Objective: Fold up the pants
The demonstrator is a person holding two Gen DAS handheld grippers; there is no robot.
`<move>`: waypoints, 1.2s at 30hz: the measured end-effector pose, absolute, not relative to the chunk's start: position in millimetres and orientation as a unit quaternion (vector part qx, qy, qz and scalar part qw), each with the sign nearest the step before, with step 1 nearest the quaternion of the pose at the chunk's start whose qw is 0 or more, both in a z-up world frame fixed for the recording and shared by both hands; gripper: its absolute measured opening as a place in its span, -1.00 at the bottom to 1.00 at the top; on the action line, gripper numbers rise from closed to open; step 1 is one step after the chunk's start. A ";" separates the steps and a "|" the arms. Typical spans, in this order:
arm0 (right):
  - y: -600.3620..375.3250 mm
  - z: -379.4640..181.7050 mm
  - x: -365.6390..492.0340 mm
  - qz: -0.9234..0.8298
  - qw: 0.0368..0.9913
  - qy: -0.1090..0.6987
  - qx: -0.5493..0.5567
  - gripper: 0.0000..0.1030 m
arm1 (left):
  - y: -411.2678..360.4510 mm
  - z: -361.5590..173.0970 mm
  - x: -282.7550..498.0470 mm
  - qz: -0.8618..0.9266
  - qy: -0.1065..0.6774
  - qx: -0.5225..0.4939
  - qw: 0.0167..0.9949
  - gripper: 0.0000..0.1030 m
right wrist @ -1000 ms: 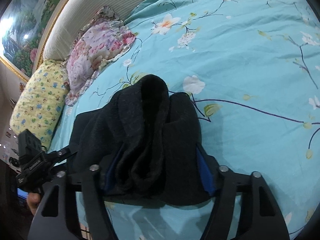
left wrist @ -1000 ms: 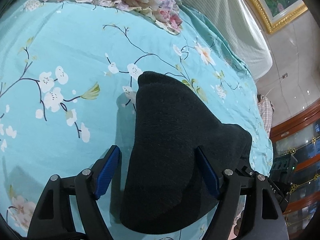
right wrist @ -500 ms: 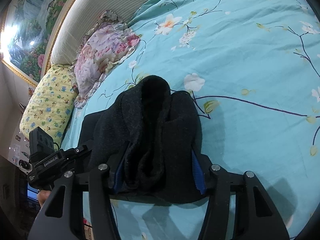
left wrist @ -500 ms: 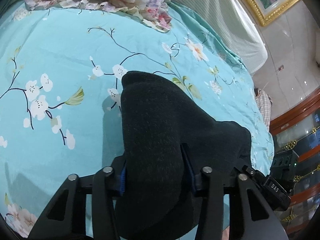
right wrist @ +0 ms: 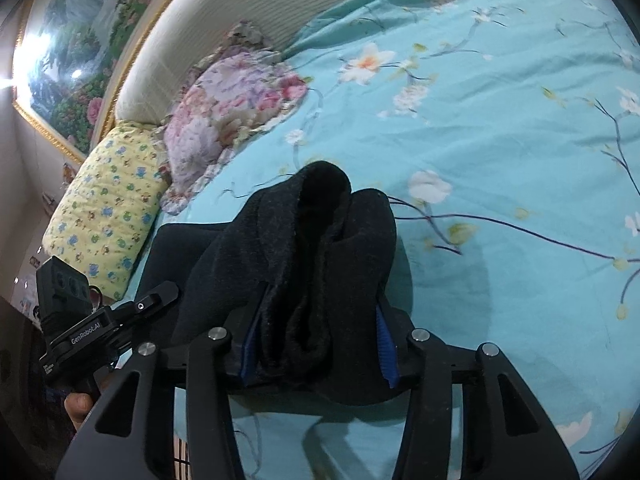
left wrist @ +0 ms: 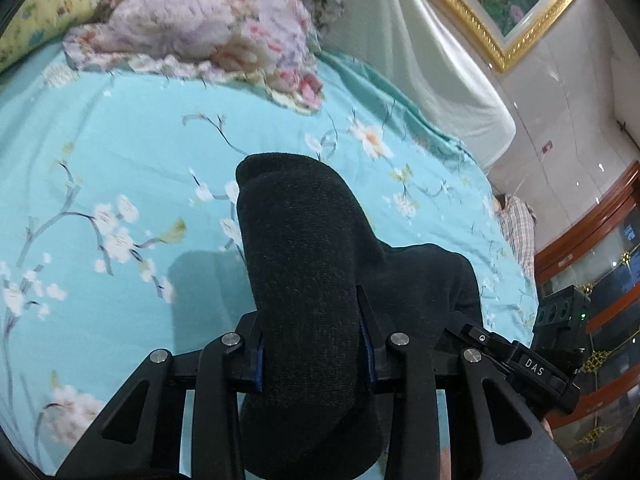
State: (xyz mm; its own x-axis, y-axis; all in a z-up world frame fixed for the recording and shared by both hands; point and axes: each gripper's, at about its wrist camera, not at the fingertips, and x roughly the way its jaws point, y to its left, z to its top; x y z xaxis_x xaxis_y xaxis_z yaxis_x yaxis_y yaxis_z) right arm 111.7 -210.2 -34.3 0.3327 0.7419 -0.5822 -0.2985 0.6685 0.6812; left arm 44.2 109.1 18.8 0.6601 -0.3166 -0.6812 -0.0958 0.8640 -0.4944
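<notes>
A: Here, the left gripper is clamped on a bunched fold of the black pants, the jaws closing, blue pads pressed against the cloth on both sides. A second ago those jaws stood wide apart on either side of the fabric, not touching it.

B: And the right gripper?

A: Likewise closing on the pants. A thick double fold sits between its blue pads, which press on it from both sides. In the earlier right wrist view the pads already flanked this fold, but with a wider gap.

B: Where does the garment lie?

A: On the teal floral bedsheet, near the bed's near edge, well apart from the pillows at the head. The held portion stands raised off the sheet in a hump; the rest trails toward the other gripper. A shadow falls on the sheet beside it in each view.

B: What else has changed?

A: In the left wrist view the floral pillow and yellow pillow now show more fully than before, as do the padded headboard and the gold-framed painting. In the right wrist view the left tool's camera block sits at the left edge, with a fingertip below it.
</notes>
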 end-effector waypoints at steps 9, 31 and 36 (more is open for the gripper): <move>-157.2 -7.4 116.5 0.389 0.775 0.455 0.206 -0.05 | 163.8 41.3 21.9 -0.017 0.372 -0.276 0.886 -0.33; -21.5 2.5 161.6 0.458 0.752 0.450 0.150 -0.05 | 264.6 26.5 44.9 0.080 0.355 -0.291 0.885 -0.33; -4.0 -3.4 170.8 0.462 0.747 0.456 0.142 -0.05 | 272.9 18.1 48.3 0.088 0.359 -0.294 0.881 -0.33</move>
